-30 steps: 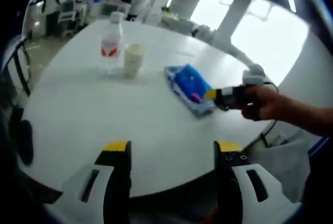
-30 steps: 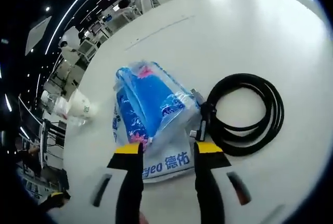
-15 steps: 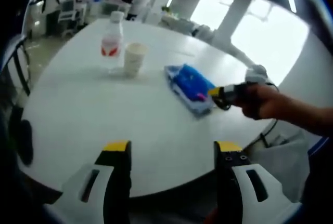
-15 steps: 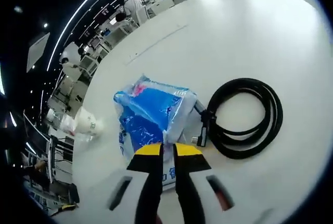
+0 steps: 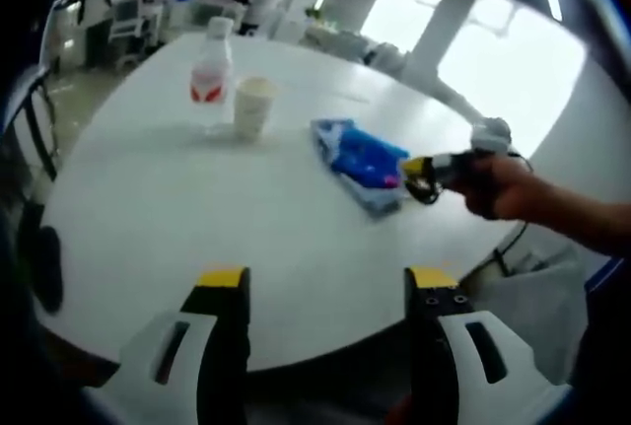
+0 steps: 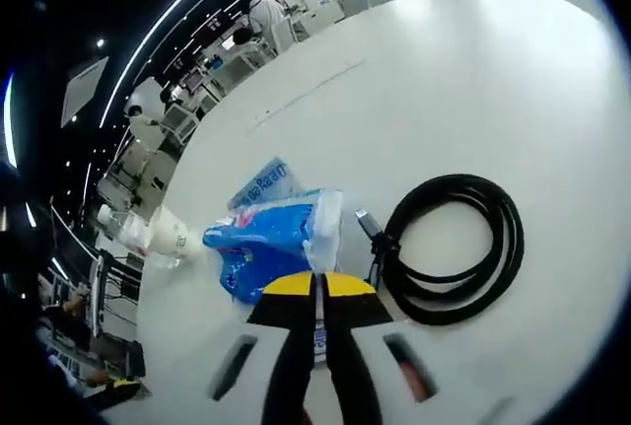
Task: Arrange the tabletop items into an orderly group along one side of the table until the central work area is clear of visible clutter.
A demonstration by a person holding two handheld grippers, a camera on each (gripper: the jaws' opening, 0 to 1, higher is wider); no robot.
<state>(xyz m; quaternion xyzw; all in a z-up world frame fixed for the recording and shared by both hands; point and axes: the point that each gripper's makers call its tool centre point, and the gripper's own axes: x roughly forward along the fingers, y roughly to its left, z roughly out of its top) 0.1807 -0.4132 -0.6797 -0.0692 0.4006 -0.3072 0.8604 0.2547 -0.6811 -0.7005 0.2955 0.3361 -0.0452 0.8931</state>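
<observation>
white table (image 5: 177,218) | blue tissue pack (image 6: 266,240) beside coiled black cable (image 6: 454,247), its edge pinched in right gripper (image 6: 317,292), jaws pressed together | left gripper (image 5: 320,282) spread wide, holding nothing, well short of pack

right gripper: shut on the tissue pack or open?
Shut on it: the right gripper has its yellow-tipped fingers pressed together, pinching the blue tissue pack by its edge.

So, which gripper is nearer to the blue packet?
Right. The right gripper is shut on the blue packet; the left gripper is open, well short of it.
</observation>
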